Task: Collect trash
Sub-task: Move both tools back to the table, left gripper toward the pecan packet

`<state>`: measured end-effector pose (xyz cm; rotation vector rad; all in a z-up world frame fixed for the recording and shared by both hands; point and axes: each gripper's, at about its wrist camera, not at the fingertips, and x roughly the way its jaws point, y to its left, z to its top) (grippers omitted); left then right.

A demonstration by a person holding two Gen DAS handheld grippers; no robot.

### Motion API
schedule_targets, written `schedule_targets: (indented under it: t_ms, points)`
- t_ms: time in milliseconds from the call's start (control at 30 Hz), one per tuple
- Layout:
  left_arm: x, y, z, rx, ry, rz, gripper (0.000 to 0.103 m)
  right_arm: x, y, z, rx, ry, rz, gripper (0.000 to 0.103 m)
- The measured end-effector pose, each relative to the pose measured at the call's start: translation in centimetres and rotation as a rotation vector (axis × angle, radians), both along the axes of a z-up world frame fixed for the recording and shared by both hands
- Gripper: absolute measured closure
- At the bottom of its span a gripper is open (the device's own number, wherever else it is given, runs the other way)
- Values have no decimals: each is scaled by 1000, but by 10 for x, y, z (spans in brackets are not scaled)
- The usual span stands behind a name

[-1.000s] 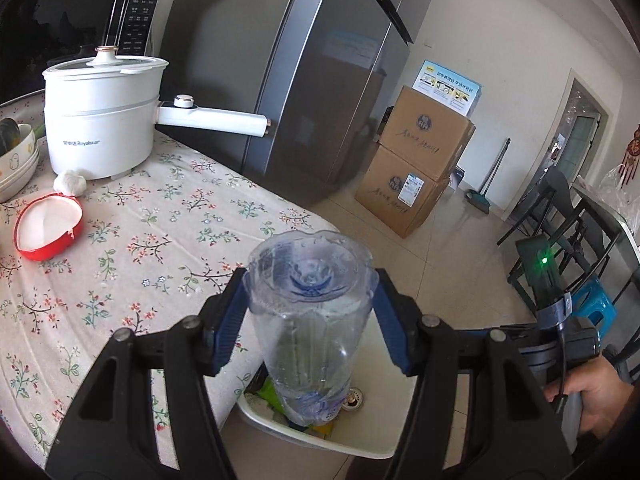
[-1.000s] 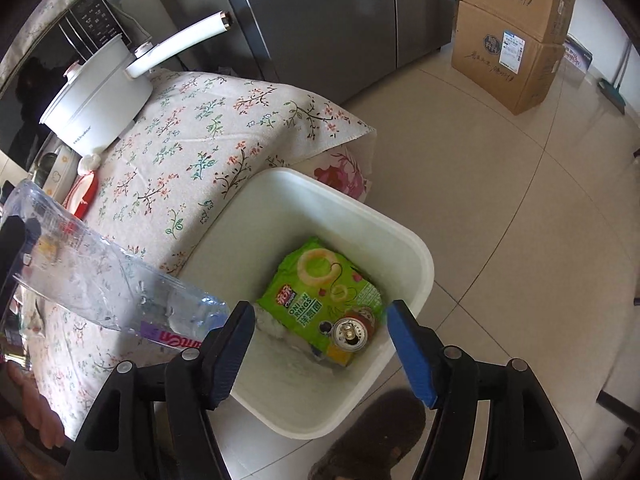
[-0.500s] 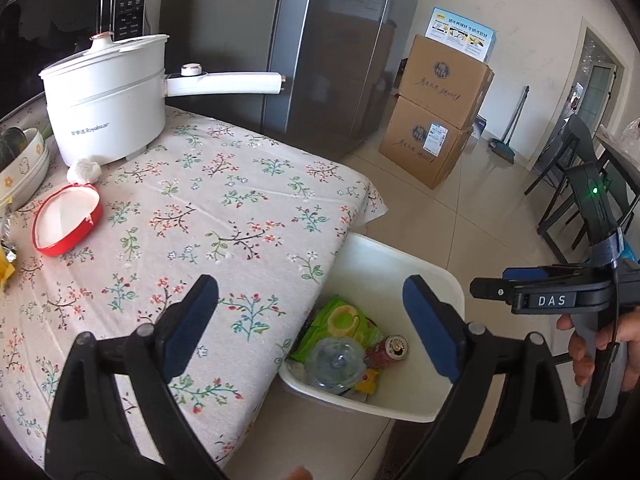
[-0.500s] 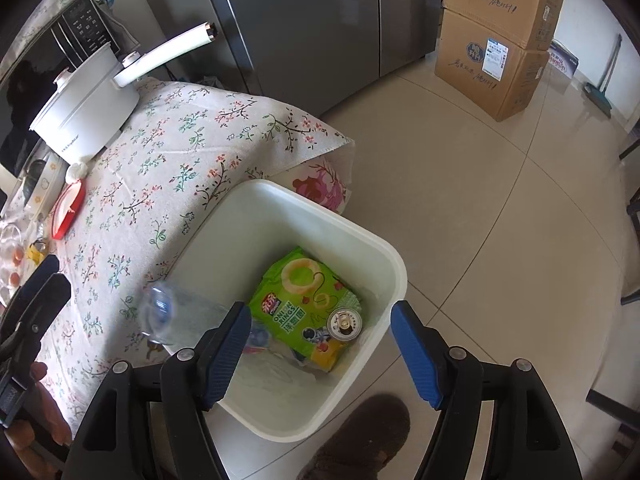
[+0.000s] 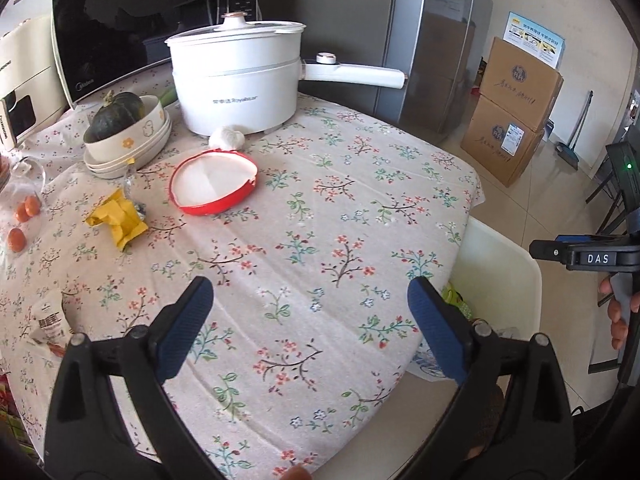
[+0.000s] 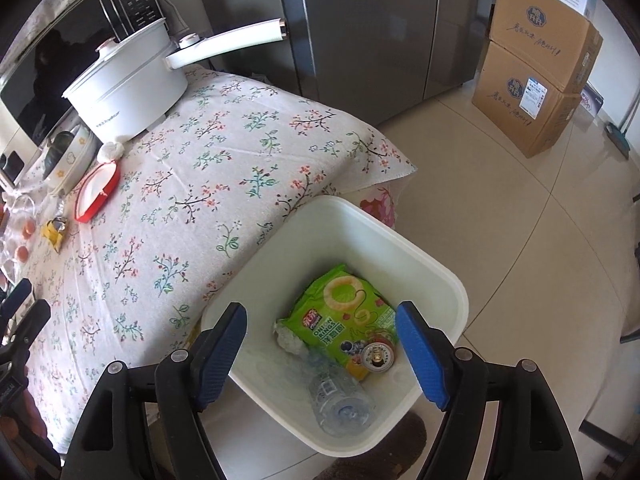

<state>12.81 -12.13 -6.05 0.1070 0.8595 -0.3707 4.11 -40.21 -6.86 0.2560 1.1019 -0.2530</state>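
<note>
My left gripper [image 5: 308,316] and right gripper [image 6: 320,344] gape wide, empty. The bottle [image 6: 340,396] lies in the bin [image 6: 460,292]. I should reach slowly for the yellow wrapper [image 5: 118,218], squeezing gently.

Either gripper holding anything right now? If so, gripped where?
Nothing held. Left gripper and right gripper are both open and empty; the plastic bottle lies in the white bin.
</note>
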Motion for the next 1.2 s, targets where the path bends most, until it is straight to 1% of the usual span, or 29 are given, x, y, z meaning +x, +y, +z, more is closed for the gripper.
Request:
schedule_targets:
  t_ms: [200, 367, 567, 767, 900, 1000, 1033, 1100, 1167, 1200]
  points:
    - [7, 59, 1, 26, 13, 119, 6, 22, 39, 3, 2, -10, 53, 23]
    - [11, 105, 1, 30, 25, 212, 6, 43, 71, 4, 9, -19, 86, 22]
    - [14, 153, -4, 44, 55, 302, 6, 65, 110, 0, 13, -19, 133, 21]
    - [16, 199, -10, 15, 104, 395, 6, 85, 146, -5, 4, -15, 173, 21]
    - [17, 220, -16, 4, 128, 444, 6, 95, 163, -10, -1, -9, 187, 21]
    - [20, 234, -24, -3, 171, 481, 6, 103, 174, -15, -5, -1, 198, 21]
    - [22, 238, -29, -5, 187, 492, 7, 105, 178, -16, -7, 1, 201, 21]
    - [23, 246, -37, -24, 220, 514, 13, 109, 184, -18, -8, 3, 207, 21]
    - [26, 254, -45, -69, 256, 533, 20, 113, 189, -20, -8, 5, 212, 21]
    - [27, 258, -49, -96, 268, 549, 25, 115, 191, -21, -9, 6, 214, 21]
